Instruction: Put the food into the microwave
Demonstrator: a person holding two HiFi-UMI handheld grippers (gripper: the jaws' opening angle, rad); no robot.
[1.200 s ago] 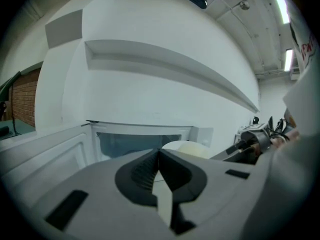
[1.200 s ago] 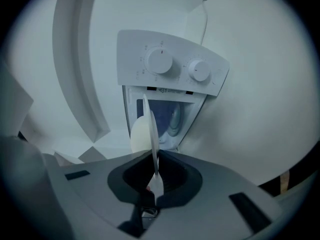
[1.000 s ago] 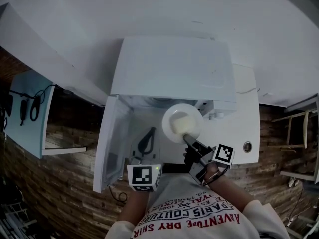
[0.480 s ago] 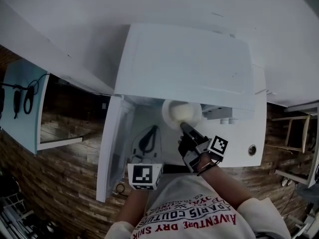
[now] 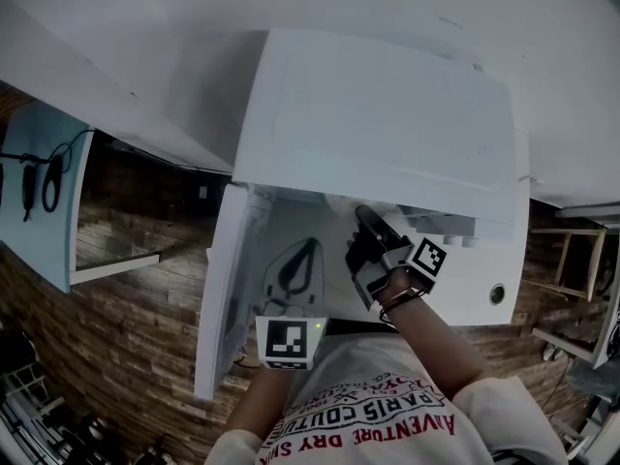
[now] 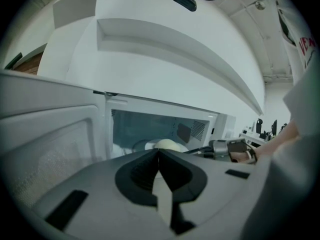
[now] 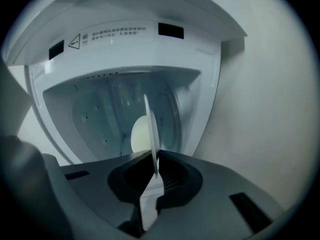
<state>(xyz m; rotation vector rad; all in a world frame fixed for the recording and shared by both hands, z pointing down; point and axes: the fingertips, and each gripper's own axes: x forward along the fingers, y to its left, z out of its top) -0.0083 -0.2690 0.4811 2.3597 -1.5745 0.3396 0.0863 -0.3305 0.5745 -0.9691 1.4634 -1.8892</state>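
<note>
Nearest to me, my left gripper is held low in front of my shirt, with its marker cube facing up at the head camera. Its two jaws are pressed together with nothing between them. It points towards the open microwave without touching it. Just to its left, the microwave's door stands swung wide open.

A little further forward, my right hand reaches my right gripper into the mouth of the oven. Its jaws are clamped on the near rim of a thin white plate. In the right gripper view the plate shows edge-on, a narrow pale blade rising from between the jaws. On the plate sits the food, a smooth, pale, rounded mound.

In the left gripper view the plate and food are inside the cavity, past the door frame, with the right gripper coming in from the right. I cannot tell whether the plate touches the cavity floor.

Beyond the food is the cavity's pale back wall. Above the opening, a printed warning label runs along the frame. From above, the microwave's flat white top covers nearly all of the plate.
</note>
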